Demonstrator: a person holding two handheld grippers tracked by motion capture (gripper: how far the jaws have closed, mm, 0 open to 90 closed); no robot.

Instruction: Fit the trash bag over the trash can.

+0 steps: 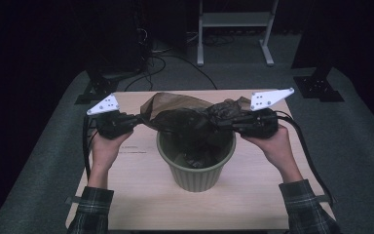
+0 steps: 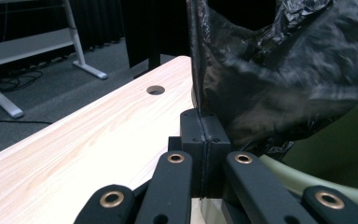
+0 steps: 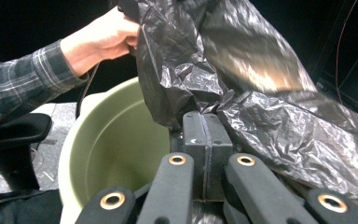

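My left gripper (image 1: 137, 120) has its jaws pressed together on one edge of the black plastic bag (image 1: 190, 119), and my right gripper (image 1: 222, 123) is pinching the opposite edge the same way, so the film hangs stretched and crumpled between the two. Below and between both grippers stands the green bucket (image 1: 196, 168), its open mouth under the sagging middle of the bag, part of which hangs down inside it. The bucket rests on the wooden table (image 1: 141, 195), nearer me than the jaw tips.
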